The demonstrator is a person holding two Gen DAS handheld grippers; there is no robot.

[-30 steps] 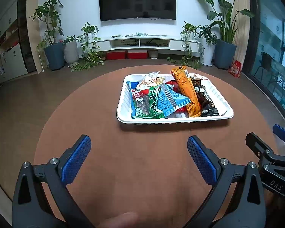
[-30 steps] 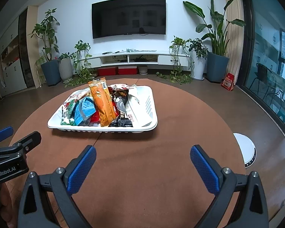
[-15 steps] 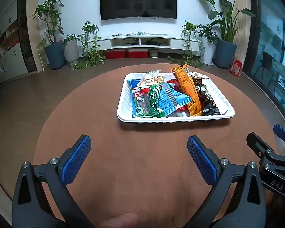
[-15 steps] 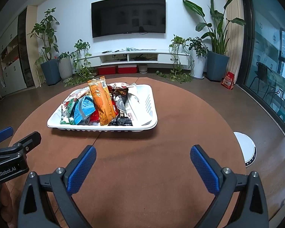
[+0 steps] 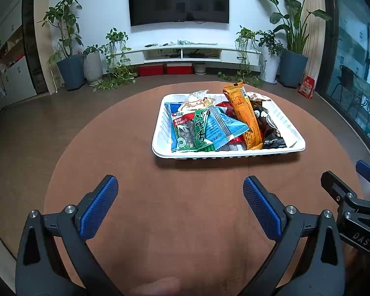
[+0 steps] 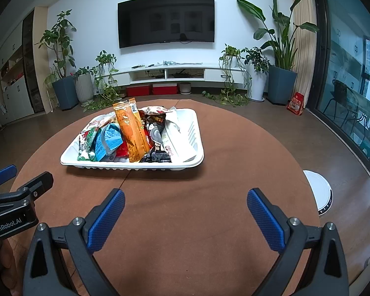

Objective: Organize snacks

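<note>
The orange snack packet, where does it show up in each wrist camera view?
Left wrist: the orange snack packet stands right of centre, in the tray's right half.
Right wrist: the orange snack packet is left of centre, mid-tray.
Shared landmark: the white tray holding it.

The tray [image 5: 160, 133] is seen to be glossy white plastic with ribbed walls, and the snack packets [image 5: 218, 125] in it are shiny crinkled foil or plastic film, the orange packet [image 6: 132, 133] included. The round table [image 6: 185, 222] is covered in something matt brown and faintly grainy, felt or cork by the look of it. The left gripper [image 5: 180, 197] and right gripper [image 6: 185, 206] are made of matt black plastic with small metal screws, and their pads [image 5: 100, 203] are faced in rough, dimpled blue rubber.
</note>
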